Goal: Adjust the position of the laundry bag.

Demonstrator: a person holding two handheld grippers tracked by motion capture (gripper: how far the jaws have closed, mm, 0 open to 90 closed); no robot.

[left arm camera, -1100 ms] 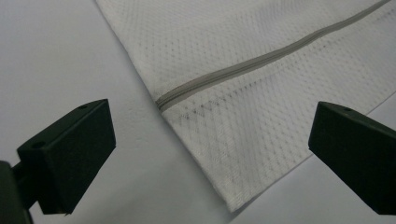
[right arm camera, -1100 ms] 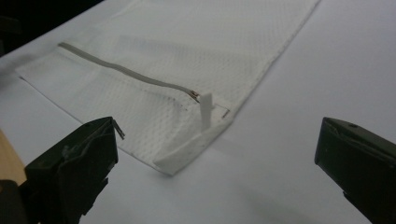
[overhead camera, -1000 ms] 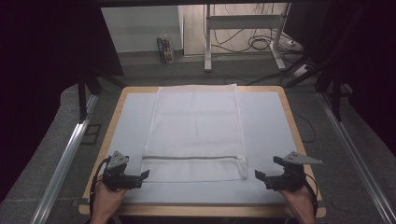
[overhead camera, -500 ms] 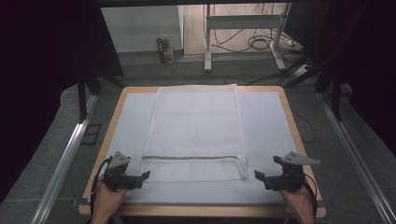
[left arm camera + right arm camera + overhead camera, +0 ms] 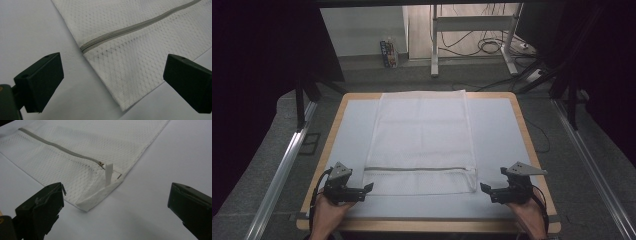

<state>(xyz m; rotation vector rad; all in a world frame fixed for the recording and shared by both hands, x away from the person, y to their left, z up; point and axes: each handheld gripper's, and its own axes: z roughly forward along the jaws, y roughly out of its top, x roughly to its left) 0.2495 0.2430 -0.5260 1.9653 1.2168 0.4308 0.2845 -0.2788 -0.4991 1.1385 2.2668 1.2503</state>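
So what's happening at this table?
A person holds a gripper in each hand over a white mesh bag lying flat on the table. The left gripper and right gripper sit open at the bag's two near corners, touching nothing yet. Its zipper looks closed.

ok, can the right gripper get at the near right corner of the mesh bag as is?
Probably yes. The right gripper sits open just beside the mesh bag, its jaws spread toward that corner. Only bare table mat lies between; the corner edge is slightly lifted, which should help.
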